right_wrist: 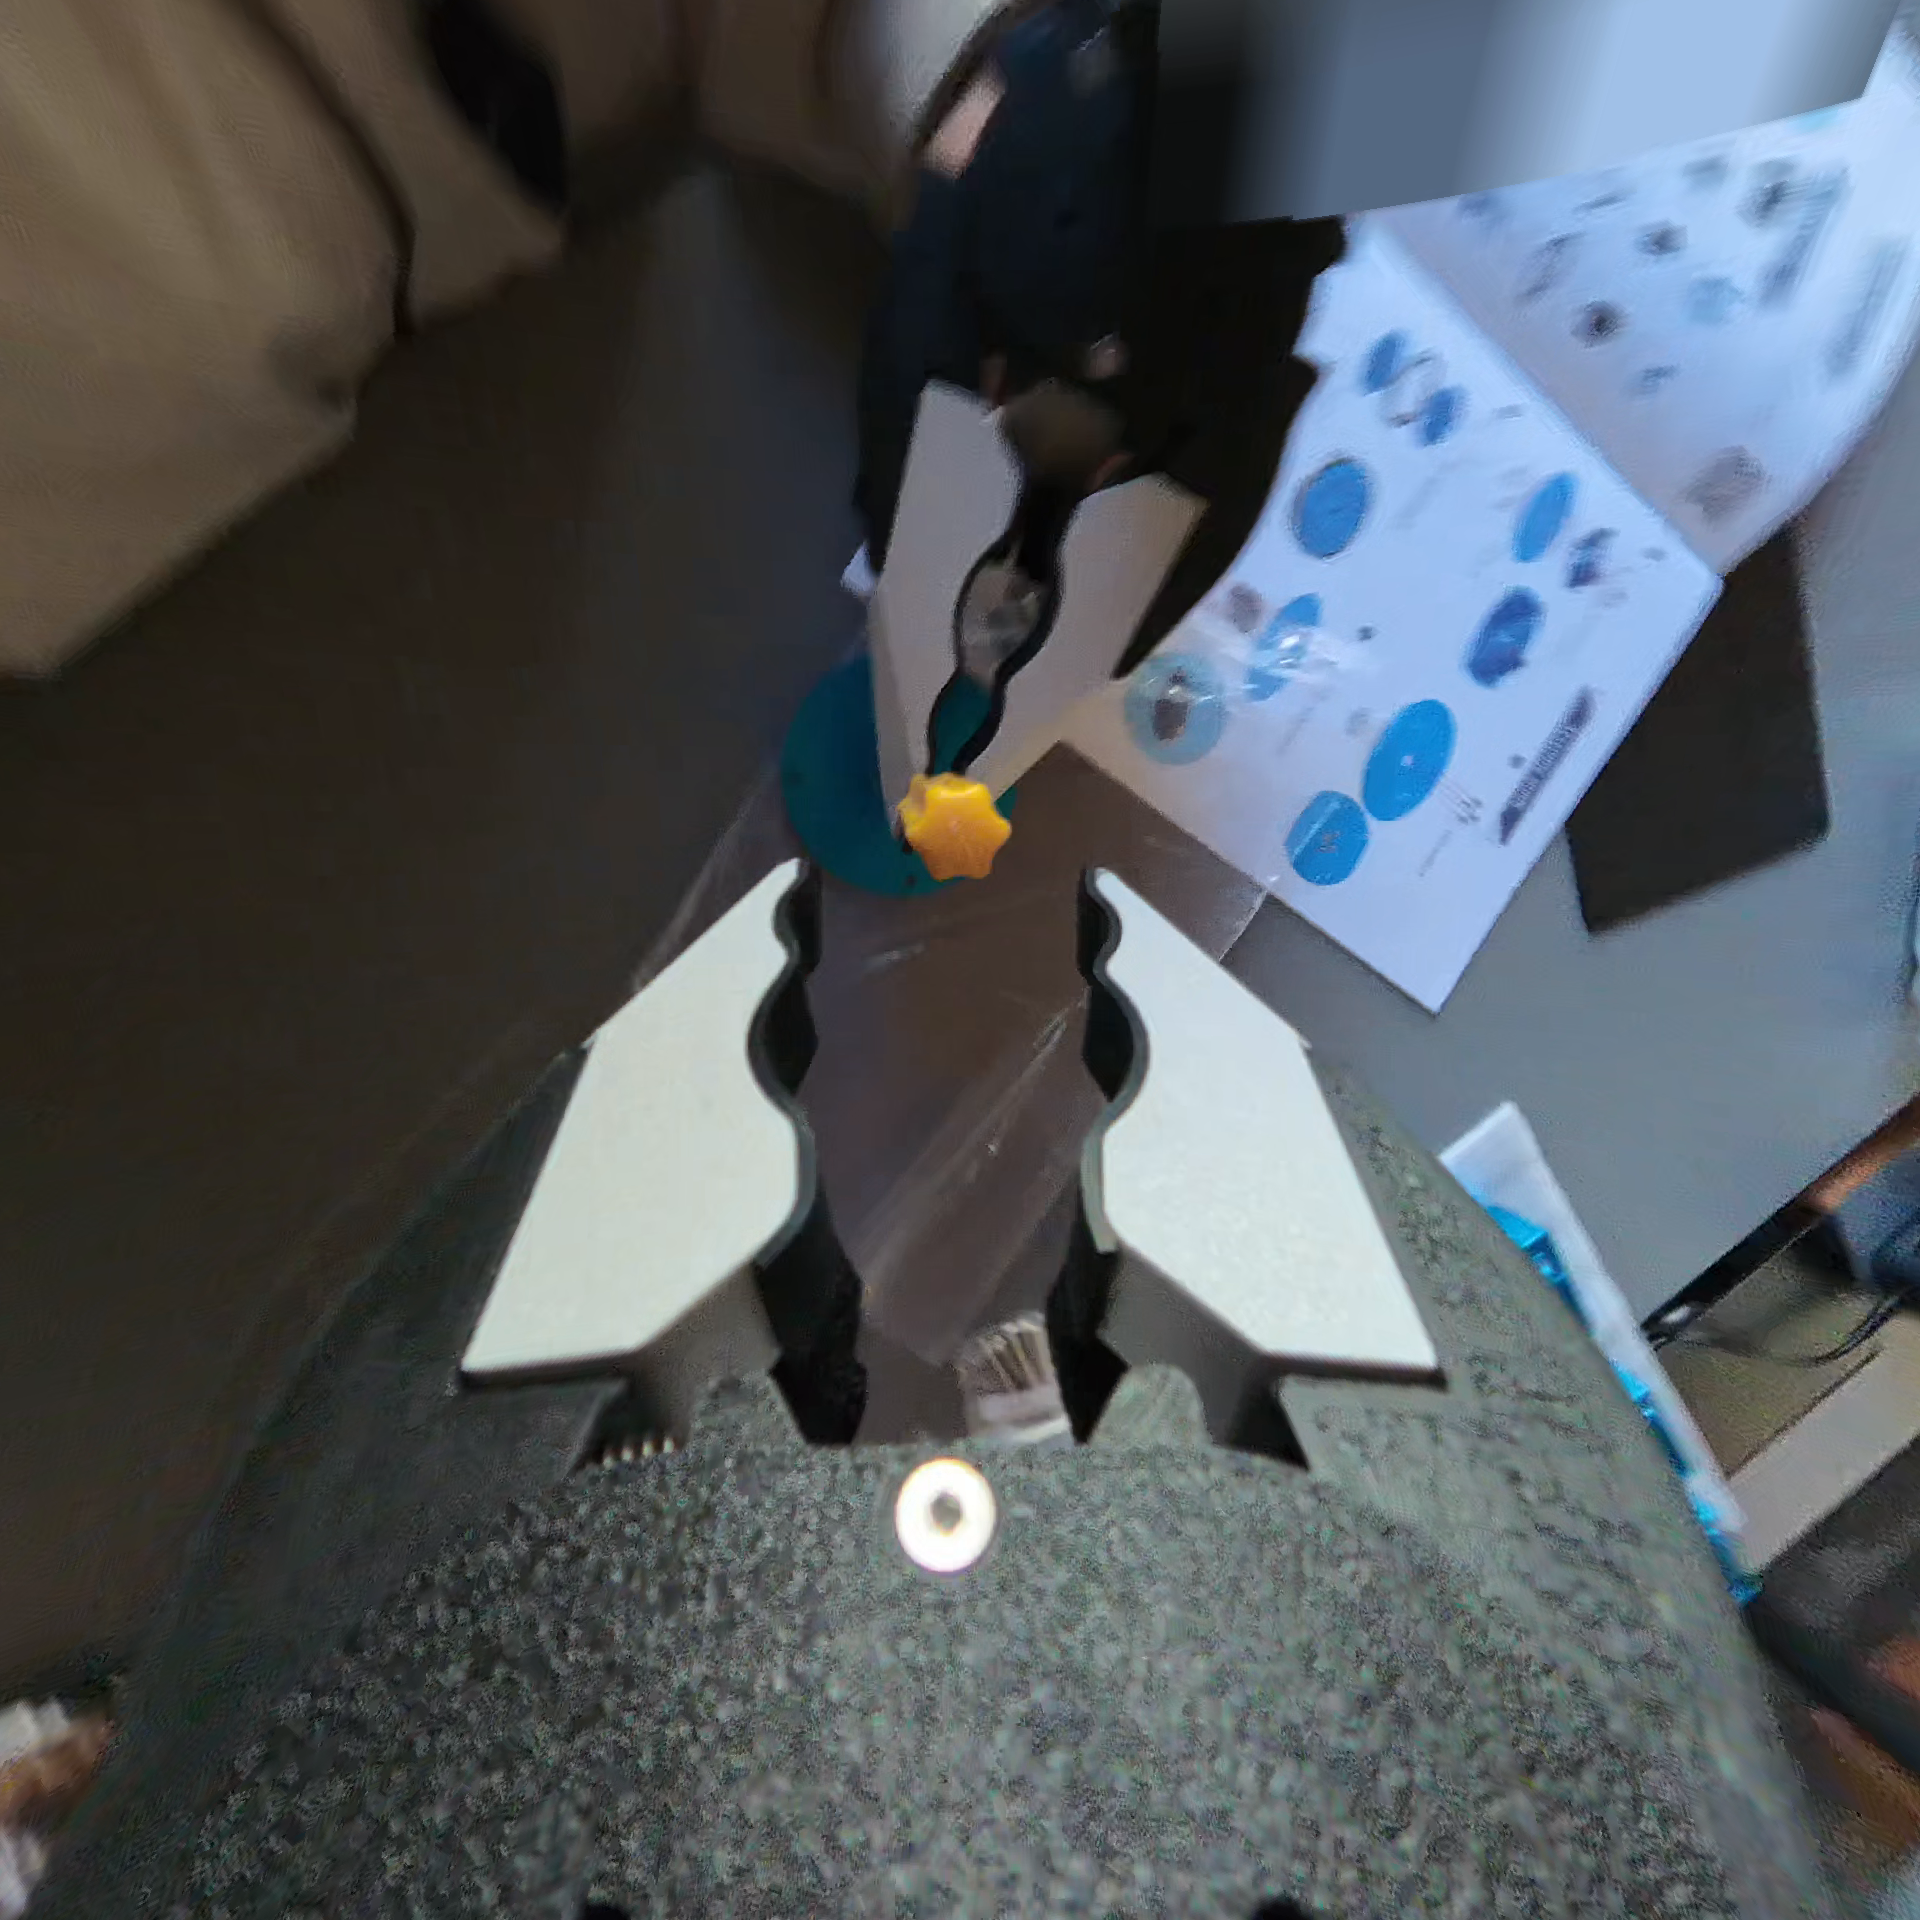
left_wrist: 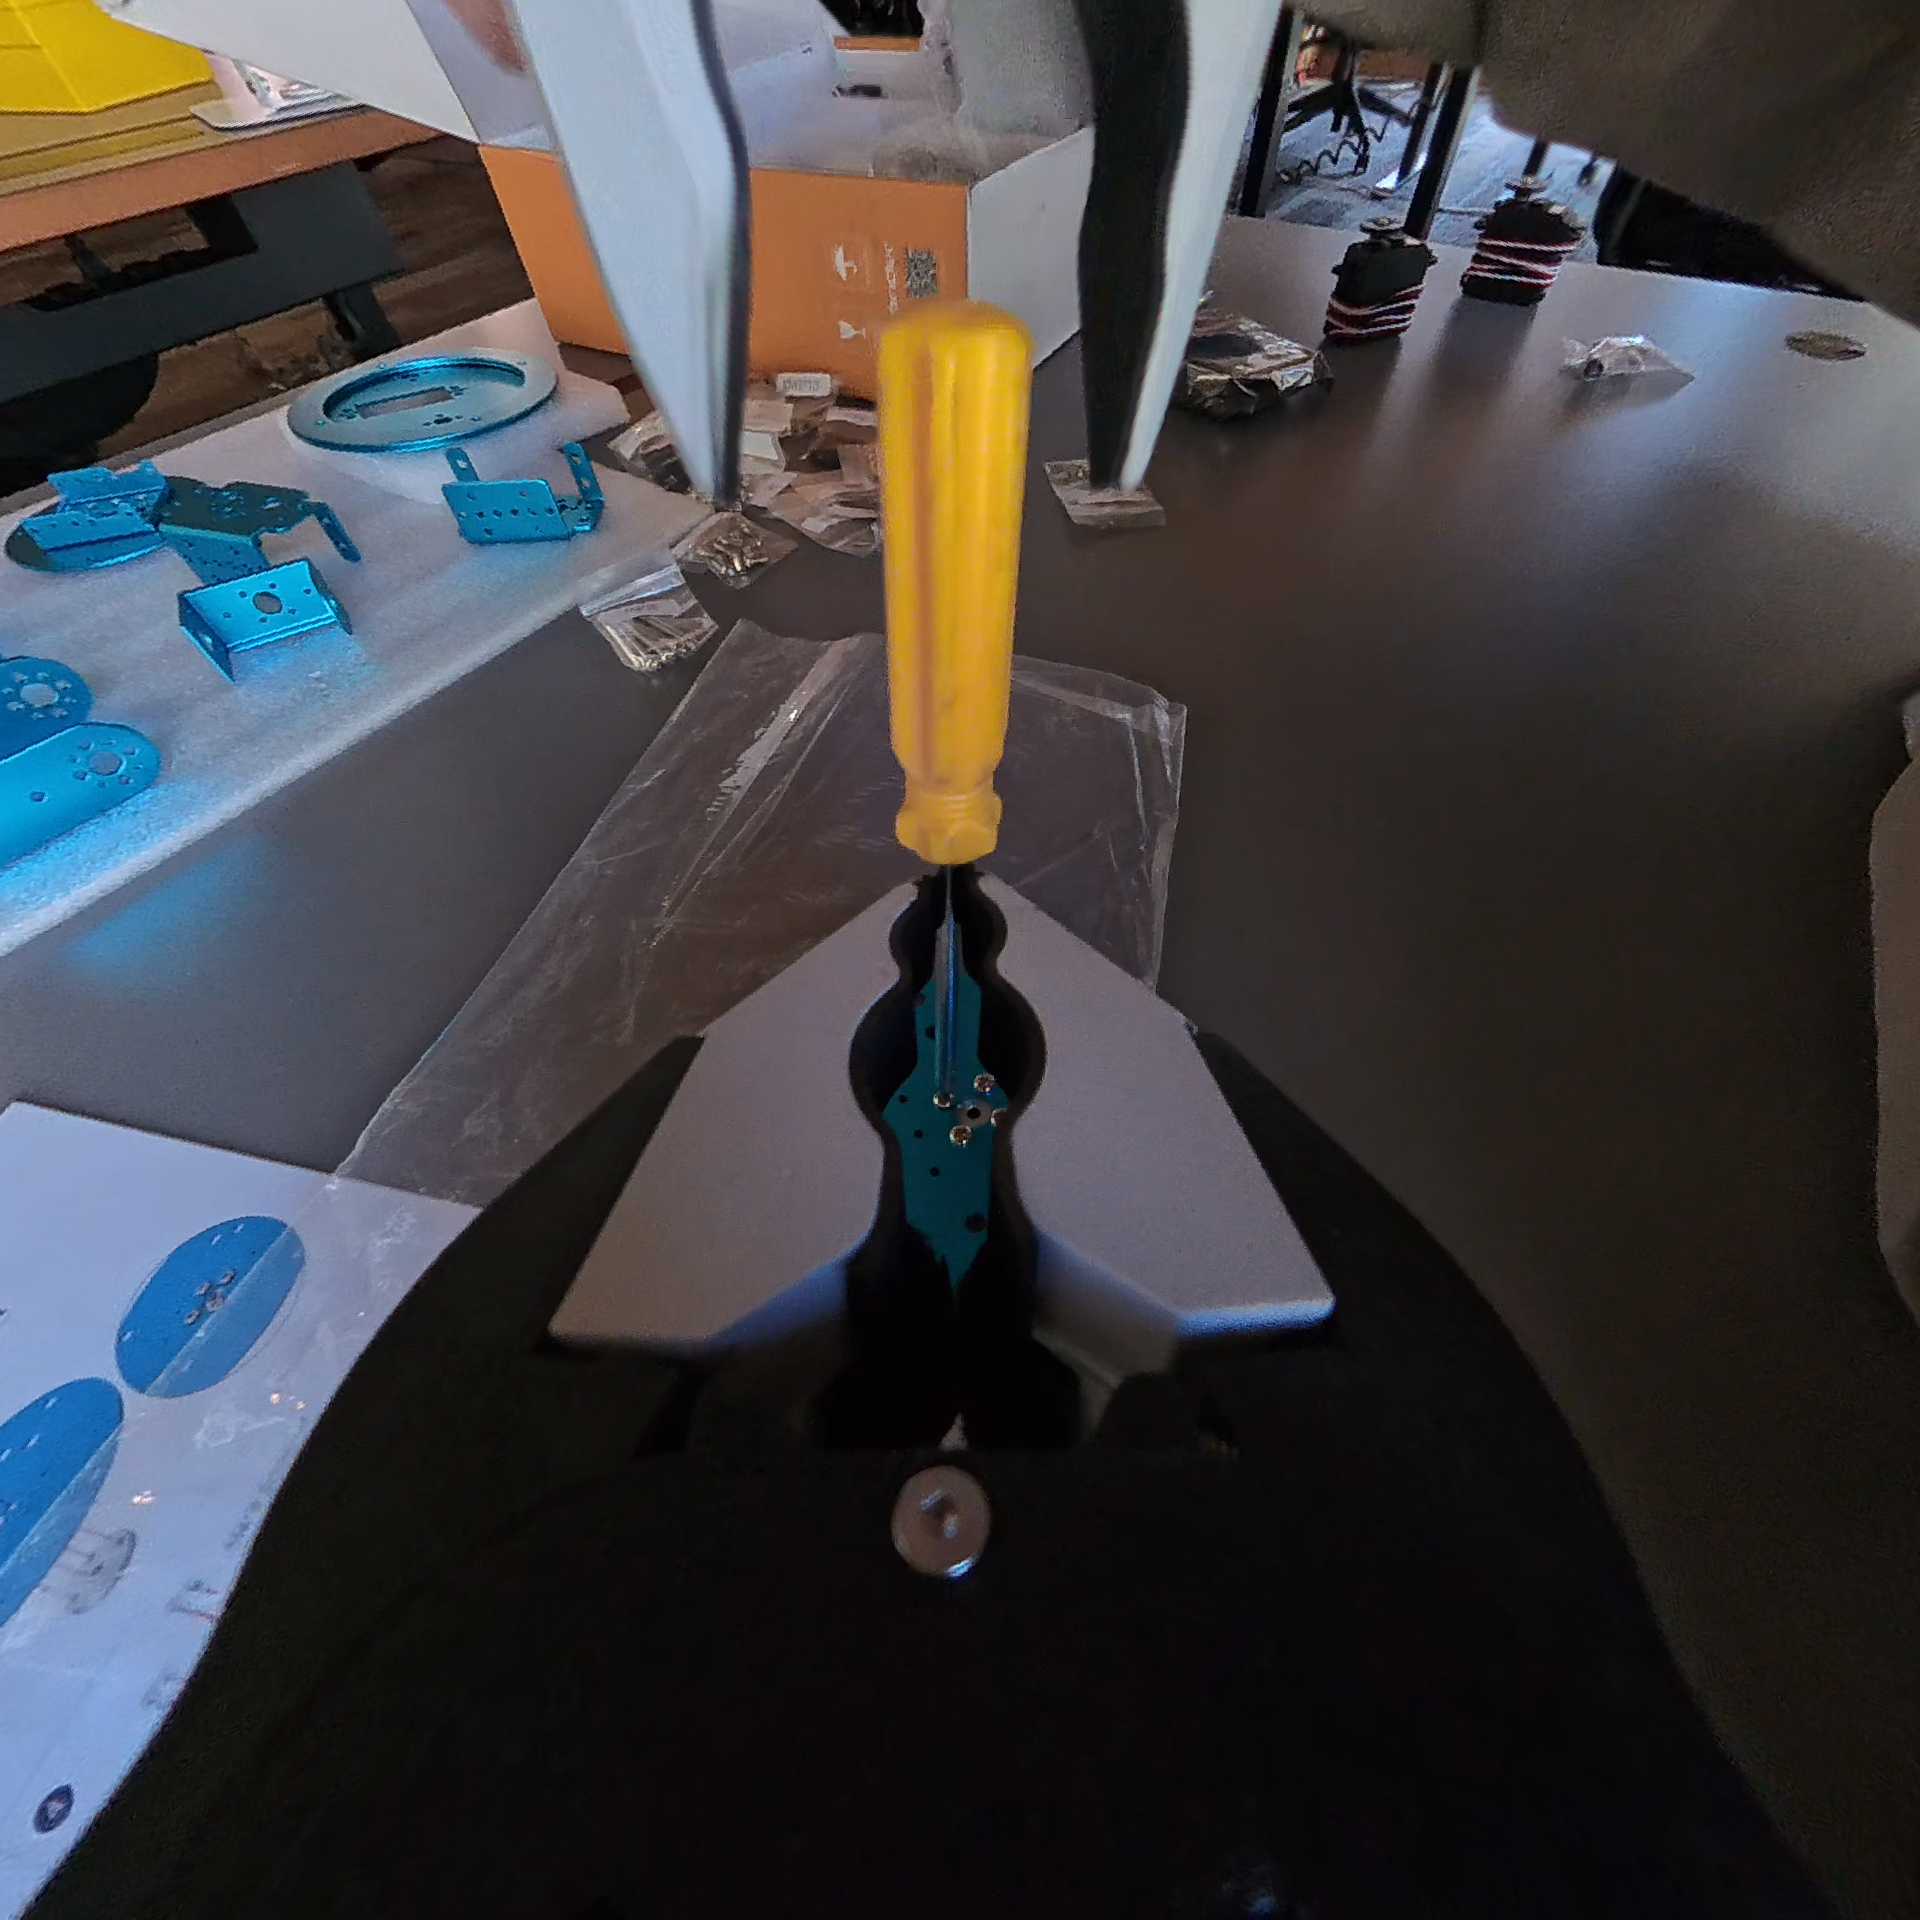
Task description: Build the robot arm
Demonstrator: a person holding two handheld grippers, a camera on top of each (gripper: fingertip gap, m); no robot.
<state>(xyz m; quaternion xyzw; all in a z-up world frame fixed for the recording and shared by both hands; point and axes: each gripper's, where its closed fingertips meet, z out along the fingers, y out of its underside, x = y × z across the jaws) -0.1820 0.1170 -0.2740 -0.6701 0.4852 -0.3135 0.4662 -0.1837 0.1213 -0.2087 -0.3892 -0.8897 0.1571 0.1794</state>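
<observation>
My left gripper (left_wrist: 951, 1039) clamps a flat blue perforated metal plate (left_wrist: 948, 1153); my right gripper (right_wrist: 940, 904) hangs wide and empty.

From left to right: loose blue metal brackets (left_wrist: 260, 613) on white foam, then the yellow-handled screwdriver (left_wrist: 951, 582) standing upright, its tip on a screw in the plate. Its long axis points at my right gripper, which sits just above the handle end, nearer than the left.

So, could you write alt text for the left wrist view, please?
The left gripper is shut on a blue plate, with a yellow screwdriver standing on one of its screws. The open right gripper hangs above the handle.
</observation>
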